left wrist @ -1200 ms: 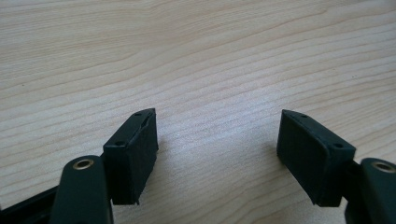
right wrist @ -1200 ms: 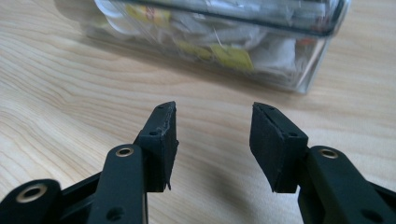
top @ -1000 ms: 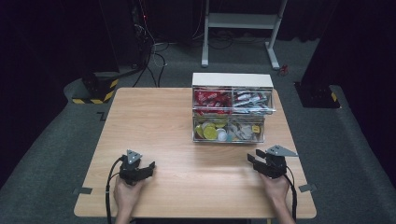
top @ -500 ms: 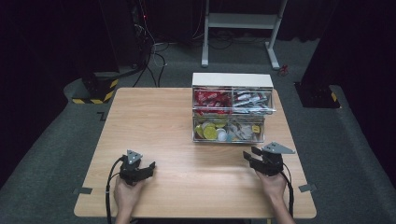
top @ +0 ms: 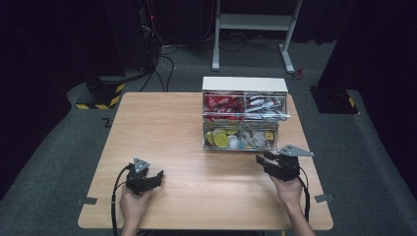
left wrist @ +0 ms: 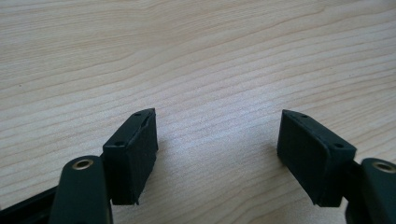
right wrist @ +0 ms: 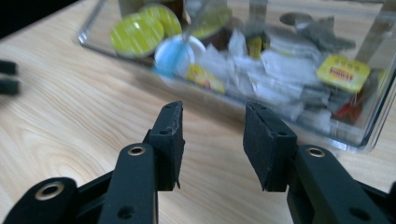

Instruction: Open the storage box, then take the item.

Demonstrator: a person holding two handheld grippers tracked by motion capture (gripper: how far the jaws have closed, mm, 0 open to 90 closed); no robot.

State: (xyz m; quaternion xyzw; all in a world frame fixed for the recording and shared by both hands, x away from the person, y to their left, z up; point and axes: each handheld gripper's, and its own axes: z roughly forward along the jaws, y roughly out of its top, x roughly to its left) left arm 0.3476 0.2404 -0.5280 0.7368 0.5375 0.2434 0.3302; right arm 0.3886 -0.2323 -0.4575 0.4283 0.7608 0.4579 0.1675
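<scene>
You are bringing the right gripper (right wrist: pixel 212 140), jaws narrowing on nothing, toward the near-right drawer (top: pixel 258 136) of light, slippery sachets (right wrist: pixel 261 74); pinch one by its edge.

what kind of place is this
Likely a lab or recording studio rather than a home: dark curtained walls, cables trailing over grey carpet, hazard-striped blocks, and one wooden table holding a clear drawer organiser.

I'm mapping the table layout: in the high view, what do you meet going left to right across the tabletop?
Left gripper → clear drawer organiser → right gripper, its jaws just narrowed with nothing between them.
</scene>
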